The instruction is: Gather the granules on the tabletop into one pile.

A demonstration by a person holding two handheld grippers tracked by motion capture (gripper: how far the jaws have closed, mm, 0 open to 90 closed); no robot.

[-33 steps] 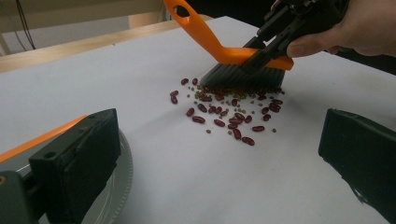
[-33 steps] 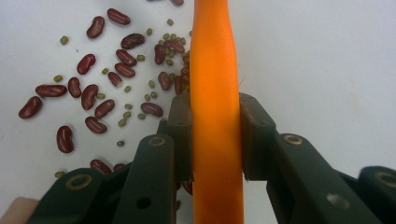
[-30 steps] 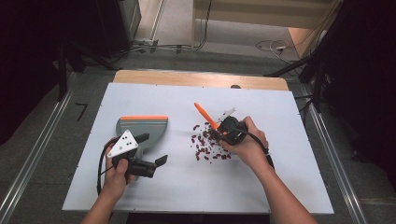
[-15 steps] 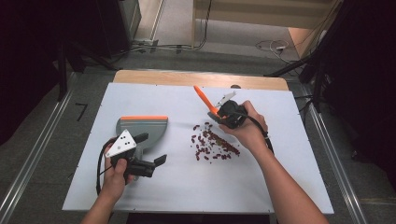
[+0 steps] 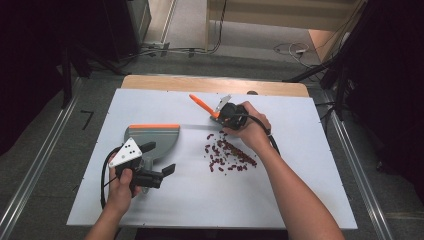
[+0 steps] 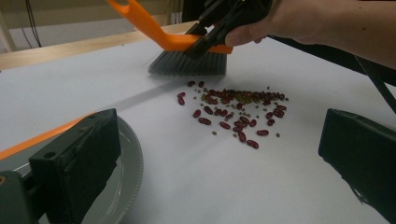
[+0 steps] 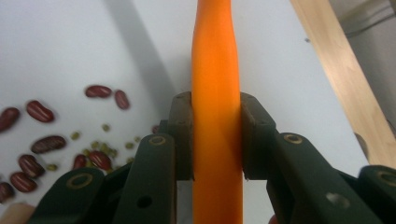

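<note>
A small brush with an orange handle point(image 5: 200, 104) and grey bristles point(image 6: 187, 63) is clamped in my right gripper point(image 5: 227, 112), which is shut on the handle point(image 7: 215, 70), its pads point(image 7: 183, 135) pressing both sides. The brush sits just beyond a scatter of red beans and small green ones point(image 5: 227, 155) point(image 6: 233, 112) on the white table. A grey dustpan with an orange rim point(image 5: 152, 135) point(image 6: 126, 172) lies left of the beans. My left gripper point(image 5: 159, 157) point(image 6: 219, 154) rests beside the pan, open, jaws wide apart and facing the beans.
The white tabletop point(image 5: 300, 190) has a wooden strip point(image 5: 215, 82) along its far edge. Dark floor, cables and metal rails surround the table. A black cable point(image 5: 105, 175) loops from the left gripper.
My right hand has carried the brush away from the beans toward the far side of the table. The left hand and dustpan have stayed put.
</note>
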